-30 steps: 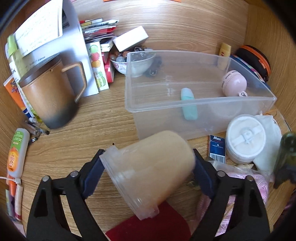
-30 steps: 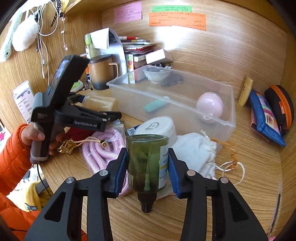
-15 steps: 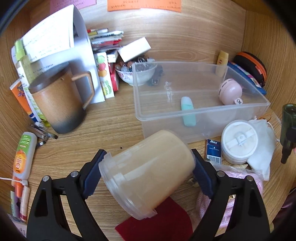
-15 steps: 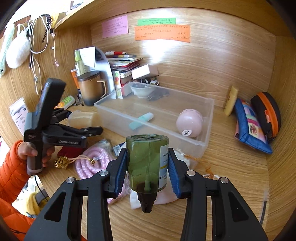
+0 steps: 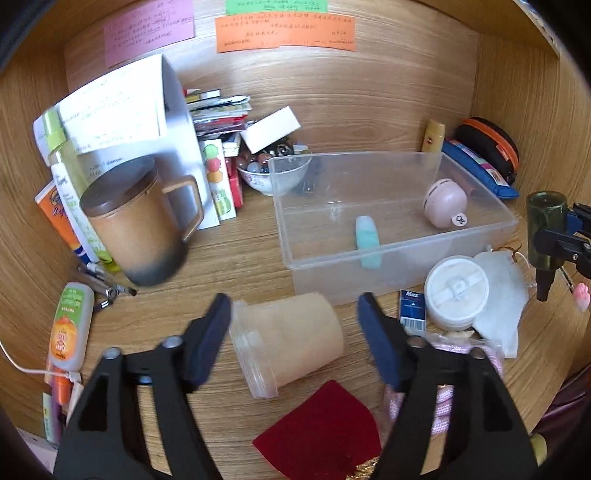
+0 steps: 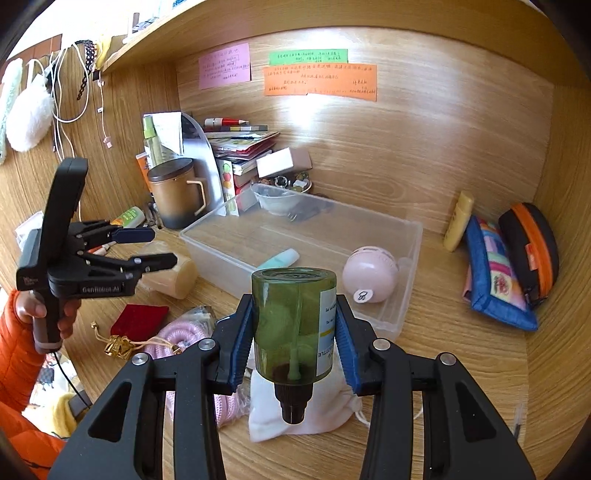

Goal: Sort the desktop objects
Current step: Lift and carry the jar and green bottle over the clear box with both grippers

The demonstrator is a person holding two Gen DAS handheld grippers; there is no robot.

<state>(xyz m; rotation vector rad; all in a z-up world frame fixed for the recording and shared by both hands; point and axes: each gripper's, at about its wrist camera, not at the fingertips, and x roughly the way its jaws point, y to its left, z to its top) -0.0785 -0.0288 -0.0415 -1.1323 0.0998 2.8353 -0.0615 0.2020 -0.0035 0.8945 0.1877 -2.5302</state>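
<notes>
I see bright daylight, a glare patch on the back wall [image 6: 332,122], strong fisheye bending with dark corners, and slight blur on the mug [image 5: 136,225].

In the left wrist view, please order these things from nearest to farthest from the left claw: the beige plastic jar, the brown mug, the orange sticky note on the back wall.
1. Beige plastic jar: lying on its side between the open fingers of the left claw.
2. Brown mug: farther back, on the left.
3. Orange sticky note: on the back wall, at the top.
</notes>
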